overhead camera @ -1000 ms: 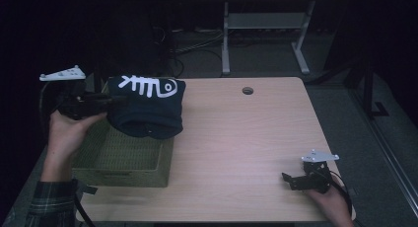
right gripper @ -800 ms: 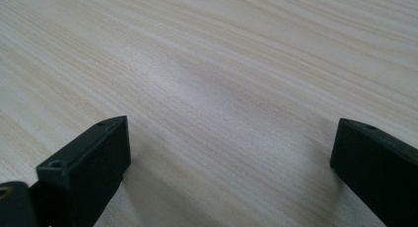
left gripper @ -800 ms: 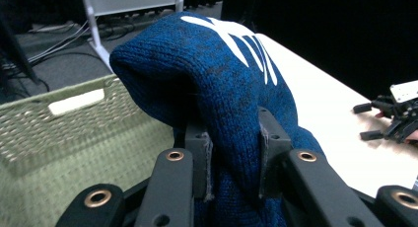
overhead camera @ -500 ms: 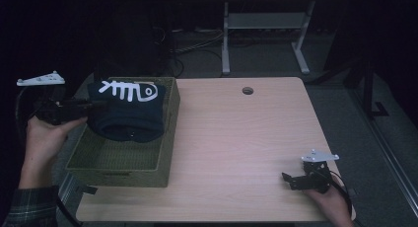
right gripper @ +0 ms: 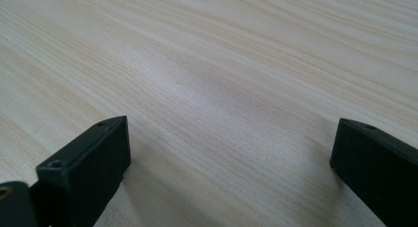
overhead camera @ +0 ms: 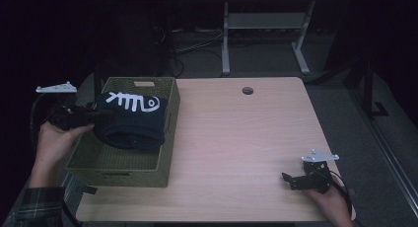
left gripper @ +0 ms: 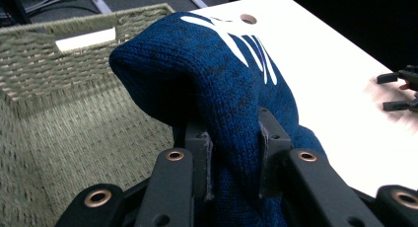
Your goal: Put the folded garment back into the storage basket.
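Blue knit garment (overhead camera: 130, 123), folded into a thick bundle, halfway into the woven basket (overhead camera: 170, 118) at the table's left. Pinched at one edge by the left gripper (overhead camera: 96, 116), pads (left gripper: 268, 153) pressed into the wool on both sides. Hanging inside the rim, its far part near the basket's far wall, lower fold apparently near the floor but not clearly resting there. Left to do, by the look of it: settling the bundle flat and letting go. Right gripper (overhead camera: 296, 180) idle at the near right corner of the table (overhead camera: 246, 138), jaws spread wide over bare wood. Soft, ribbed knit with a white fishbone motif; stiff, olive-green wicker with a slotted handle; smooth, pale wood-grain tabletop with a round cable hole (overhead camera: 247, 91).
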`<state>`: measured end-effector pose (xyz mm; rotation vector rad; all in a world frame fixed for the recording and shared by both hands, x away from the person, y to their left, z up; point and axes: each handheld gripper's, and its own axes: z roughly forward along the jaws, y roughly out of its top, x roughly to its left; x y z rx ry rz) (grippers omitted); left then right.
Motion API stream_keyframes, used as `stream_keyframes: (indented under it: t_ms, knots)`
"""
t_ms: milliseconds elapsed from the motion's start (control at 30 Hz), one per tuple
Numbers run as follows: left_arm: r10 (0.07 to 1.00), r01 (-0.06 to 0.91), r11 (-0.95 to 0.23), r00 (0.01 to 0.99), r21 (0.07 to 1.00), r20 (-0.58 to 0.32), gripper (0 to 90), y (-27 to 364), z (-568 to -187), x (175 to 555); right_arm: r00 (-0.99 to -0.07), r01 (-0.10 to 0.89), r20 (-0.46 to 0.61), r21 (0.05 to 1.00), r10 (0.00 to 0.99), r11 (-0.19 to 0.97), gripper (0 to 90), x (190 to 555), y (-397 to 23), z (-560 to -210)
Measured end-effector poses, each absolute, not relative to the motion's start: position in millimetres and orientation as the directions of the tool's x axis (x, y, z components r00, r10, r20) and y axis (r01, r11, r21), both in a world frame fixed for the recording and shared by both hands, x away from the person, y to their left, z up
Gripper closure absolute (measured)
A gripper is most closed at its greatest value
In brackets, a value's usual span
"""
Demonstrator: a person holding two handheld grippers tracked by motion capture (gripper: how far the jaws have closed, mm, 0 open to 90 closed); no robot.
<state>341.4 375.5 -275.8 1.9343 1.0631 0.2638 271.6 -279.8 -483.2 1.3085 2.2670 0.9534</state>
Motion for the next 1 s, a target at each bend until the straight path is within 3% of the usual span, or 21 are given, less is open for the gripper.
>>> stream_keyframes:
  t_ms: [533, 1000]
  knots:
    - [0.771, 0.610, -0.251, 0.595, 0.751, -0.226, 72.4, 396, -294, 347, -0.506, 0.624, 0.030, 0.702, 0.862, 0.343, 1.3, 272, -280, -483]
    - [0.731, 0.619, -0.295, 0.637, 0.728, -0.246, 72.4, 381, -305, 352, -0.505, 0.625, 0.029, 0.702, 0.863, 0.342, 1.3, 272, -280, -483]
